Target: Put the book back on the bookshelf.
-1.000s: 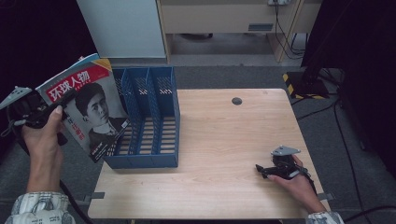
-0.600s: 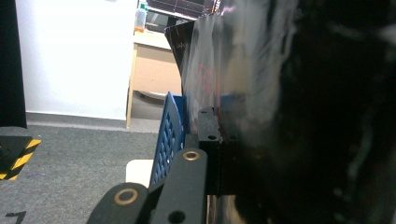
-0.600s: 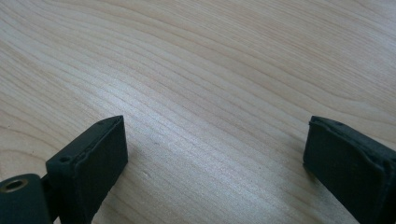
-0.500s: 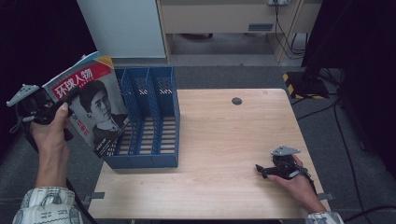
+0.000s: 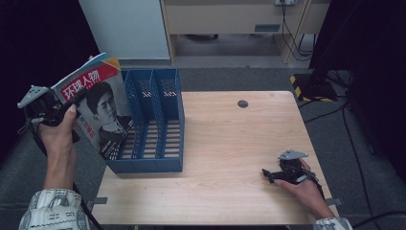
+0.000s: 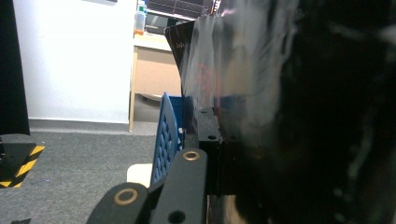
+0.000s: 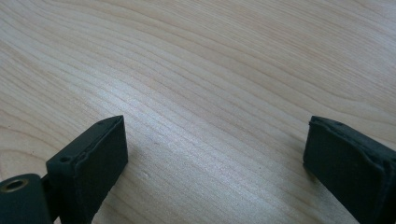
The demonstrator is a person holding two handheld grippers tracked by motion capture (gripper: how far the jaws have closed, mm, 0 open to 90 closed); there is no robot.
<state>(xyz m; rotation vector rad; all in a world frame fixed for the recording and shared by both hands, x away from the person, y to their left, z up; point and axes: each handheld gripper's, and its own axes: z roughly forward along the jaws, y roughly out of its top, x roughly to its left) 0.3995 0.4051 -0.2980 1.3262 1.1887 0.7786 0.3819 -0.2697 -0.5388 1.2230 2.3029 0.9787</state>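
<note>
Left tool grips a magazine by its left edge, clamped shut on it, held up in the air off the desk's left side. In the left gripper view the magazine sits edge-on between the jaws and blocks most of the frame, with the blue rack just past it. Magazine is tilted, cover facing the camera, long axis running from top left down to the lower right corner, which overlaps the rack's left wall in the high view; can't tell if they touch. Rack stands on the desk's left part, three slots open upward, directly right of the magazine. My read: the likely move is dropping the magazine into a slot, so it needs to go right and rotate upright, spine parallel to the dividers. Left hand is the one in position. Right tool rests on the desk near the right front corner, jaws apart, empty, well apart from the rack.
</note>
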